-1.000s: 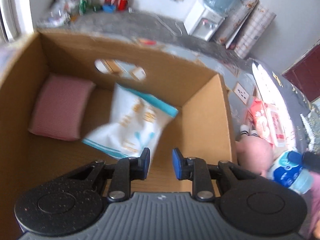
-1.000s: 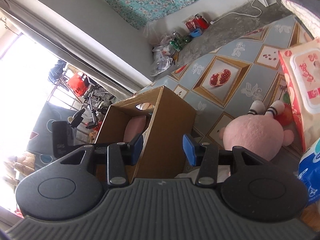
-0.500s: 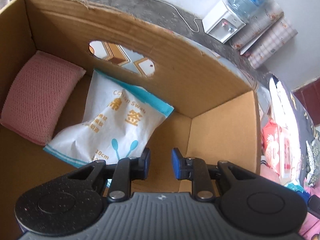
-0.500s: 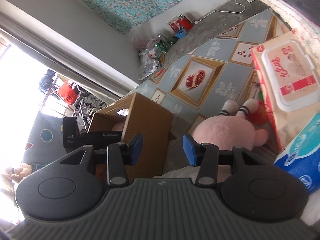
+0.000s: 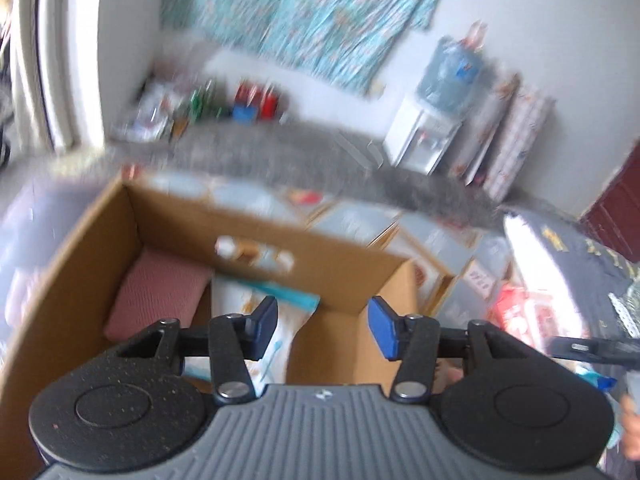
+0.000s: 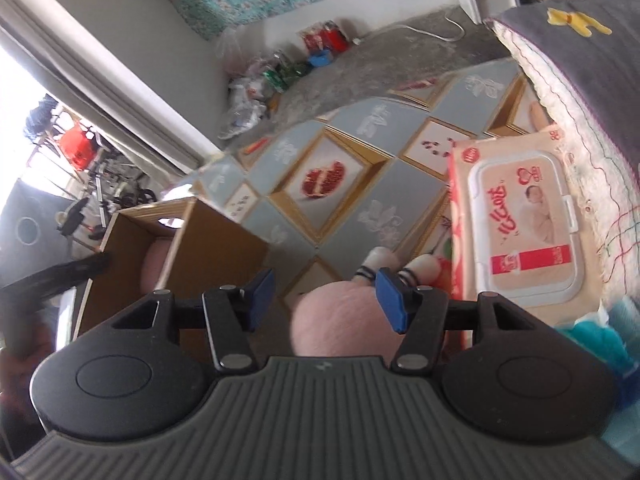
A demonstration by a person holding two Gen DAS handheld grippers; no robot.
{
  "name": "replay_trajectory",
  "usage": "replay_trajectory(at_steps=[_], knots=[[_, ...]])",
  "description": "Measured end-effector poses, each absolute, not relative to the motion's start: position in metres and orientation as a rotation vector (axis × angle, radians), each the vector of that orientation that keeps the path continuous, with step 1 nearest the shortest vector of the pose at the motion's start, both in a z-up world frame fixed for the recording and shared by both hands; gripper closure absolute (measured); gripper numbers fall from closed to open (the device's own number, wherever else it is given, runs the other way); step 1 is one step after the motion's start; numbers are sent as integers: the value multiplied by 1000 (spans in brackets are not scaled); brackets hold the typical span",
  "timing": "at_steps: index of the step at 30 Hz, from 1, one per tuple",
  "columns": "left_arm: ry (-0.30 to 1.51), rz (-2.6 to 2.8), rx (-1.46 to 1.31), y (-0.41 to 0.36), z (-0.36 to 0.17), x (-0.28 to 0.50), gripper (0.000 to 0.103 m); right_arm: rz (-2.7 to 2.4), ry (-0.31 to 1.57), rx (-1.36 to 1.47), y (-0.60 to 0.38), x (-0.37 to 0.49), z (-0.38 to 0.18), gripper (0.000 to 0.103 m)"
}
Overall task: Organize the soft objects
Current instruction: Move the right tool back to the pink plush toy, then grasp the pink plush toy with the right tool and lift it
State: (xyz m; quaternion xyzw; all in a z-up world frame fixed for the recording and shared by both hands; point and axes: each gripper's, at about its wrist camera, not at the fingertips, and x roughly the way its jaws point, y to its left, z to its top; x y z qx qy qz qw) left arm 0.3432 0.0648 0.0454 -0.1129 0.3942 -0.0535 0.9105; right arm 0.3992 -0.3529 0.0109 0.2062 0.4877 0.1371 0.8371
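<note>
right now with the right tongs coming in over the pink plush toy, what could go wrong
1. The right tongs are opening around the pink plush toy; its round, soft body may squeeze out of a shallow pinch.
2. The wet wipes pack lies close beside the toy, so the right-hand finger could snag it.
3. The cardboard box already holds a pink cushion and a white bag; the toy could land on top of them.
</note>
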Motion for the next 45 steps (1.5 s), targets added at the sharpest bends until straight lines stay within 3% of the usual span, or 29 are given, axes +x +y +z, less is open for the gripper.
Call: replay_trajectory(at_steps=[8,14,28,36,45], knots=[[806,-323,38,-33,71,321,45,282,1171,455,-353,449,-27,49],[938,-317,89,-72,39,334,53,453,1094,419,-347,432,-15,52],[883,-227,79,-38,50,327,56,784,818,-450,-277,324,45,55],[929,-303,111,-58,37,330,56,872,737,-953,-247,279,22,69],[1147,-357,79,-108,-3,372,57,982,623,-1281,-220,259,-10,73]])
